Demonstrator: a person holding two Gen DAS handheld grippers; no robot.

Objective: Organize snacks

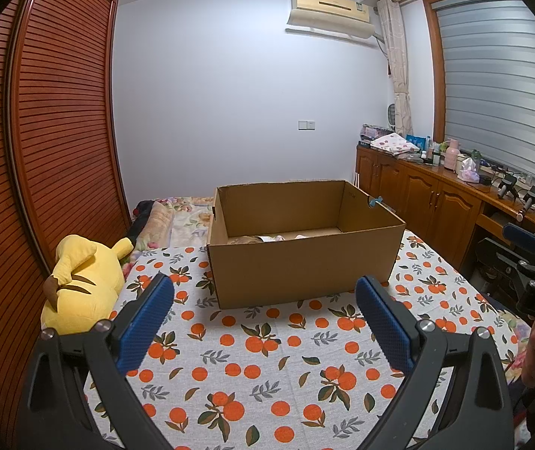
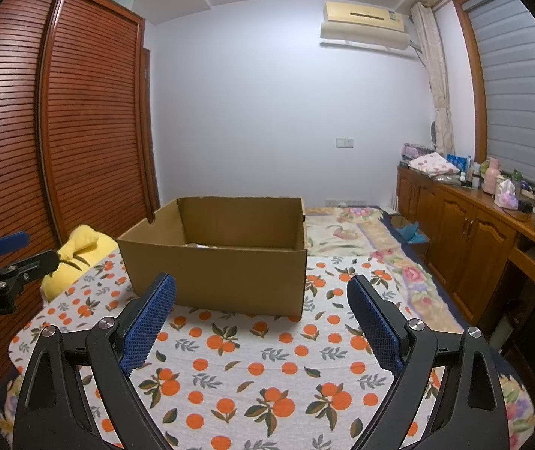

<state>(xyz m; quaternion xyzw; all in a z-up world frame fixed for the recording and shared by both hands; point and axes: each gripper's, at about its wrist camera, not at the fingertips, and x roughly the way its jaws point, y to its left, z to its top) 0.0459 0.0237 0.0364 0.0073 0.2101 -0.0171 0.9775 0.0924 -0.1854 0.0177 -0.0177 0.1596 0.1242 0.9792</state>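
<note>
An open brown cardboard box (image 1: 301, 266) stands on the orange-print cloth (image 1: 252, 371), also in the right wrist view (image 2: 215, 273). Pale snack packets (image 1: 267, 239) lie on its floor, mostly hidden by the near wall; a sliver shows in the right wrist view (image 2: 201, 245). My left gripper (image 1: 265, 292) is open and empty, short of the box's near wall. My right gripper (image 2: 261, 292) is open and empty, also short of the box. Each gripper shows at the edge of the other's view (image 1: 529, 258) (image 2: 1, 258).
A yellow plush toy (image 1: 83, 285) lies left of the box at the cloth's edge. A slatted wooden wardrobe (image 1: 42, 131) stands on the left. A wooden cabinet (image 1: 432, 191) with clutter runs along the right. Floral bedding (image 2: 349, 232) lies beyond the box.
</note>
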